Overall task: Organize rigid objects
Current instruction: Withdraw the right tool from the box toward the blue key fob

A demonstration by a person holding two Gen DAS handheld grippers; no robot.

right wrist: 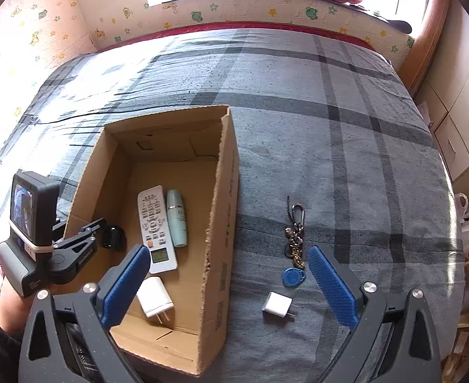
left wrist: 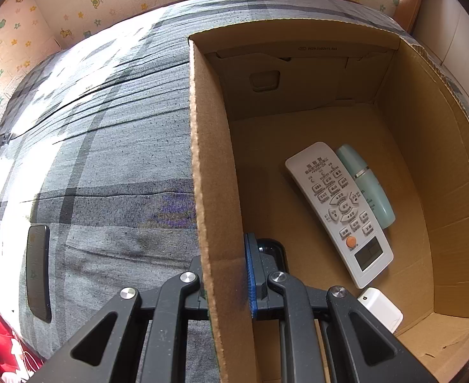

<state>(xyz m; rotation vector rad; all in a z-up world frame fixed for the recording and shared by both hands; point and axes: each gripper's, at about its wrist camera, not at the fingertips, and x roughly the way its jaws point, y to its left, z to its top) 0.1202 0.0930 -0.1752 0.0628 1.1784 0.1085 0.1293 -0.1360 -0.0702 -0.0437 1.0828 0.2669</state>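
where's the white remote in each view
Left wrist: the remote is right of centre, on the box floor, slanting down to the right.
Right wrist: the remote is left of centre, inside the box, running up and down.
Shared landmark: the green bottle beside it, to its right in both views.

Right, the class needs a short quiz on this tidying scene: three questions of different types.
1. True or false: the remote lies inside the box.
2. What is the left claw clamped on? A the box wall, B the remote, C nothing.
3. Which two things lie on the bed outside the box?

Key: 1 true. 2 A. 3 the keys and the small white plug.
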